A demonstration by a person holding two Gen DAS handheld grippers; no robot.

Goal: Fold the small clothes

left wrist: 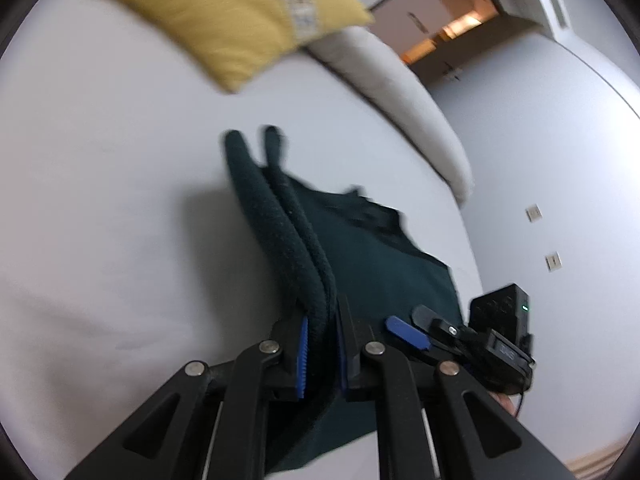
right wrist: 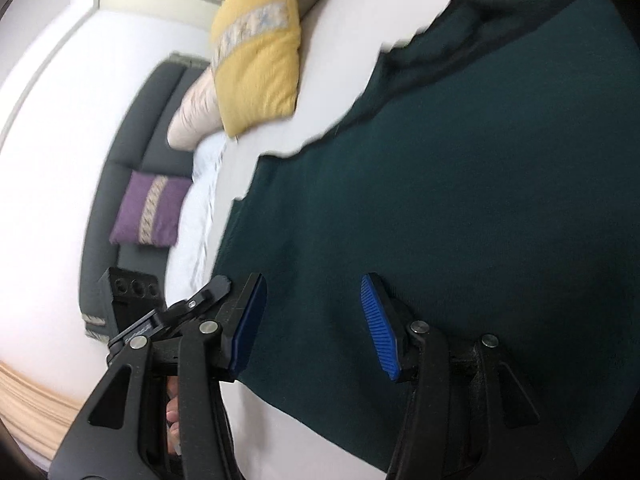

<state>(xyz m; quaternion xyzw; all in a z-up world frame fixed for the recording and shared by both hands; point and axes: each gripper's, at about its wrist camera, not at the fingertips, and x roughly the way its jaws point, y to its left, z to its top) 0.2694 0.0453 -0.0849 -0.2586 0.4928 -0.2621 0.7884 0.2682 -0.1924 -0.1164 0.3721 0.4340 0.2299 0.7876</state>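
Bedroom w/ white walls; a bed (left wrist: 100, 208) under a white sheet fills most of both views. Left gripper (left wrist: 320, 354): jaws pinched tight on a thick rolled edge of the dark green garment (left wrist: 372, 264), fabric squeezed between the blue ribbed pads (left wrist: 303, 360) and rising out past the tips as a fuzzy doubled ridge ending in two rounded points. Rest of the cloth drops away to the right of those jaws and lies on the sheet, smooth mid-panel, ragged far edge. Right gripper (right wrist: 316, 324): jaws standing apart, nothing pressed between them; the same garment spreads flat under and beyond the tips, wide dark teal sheet w/ a jagged upper-left border against the white. Whether the tips touch the cloth, can't tell. The right gripper also shows in the left wrist view, just right of the left jaws, low over the cloth's near edge. Farther out, beyond both: yellow cushion (right wrist: 260, 60) w/ a pale patterned band, a beige pillow (left wrist: 396, 108) beside it, a purple cushion (right wrist: 152, 210) against a grey headboard (right wrist: 132, 132). Both views motion-blurred.
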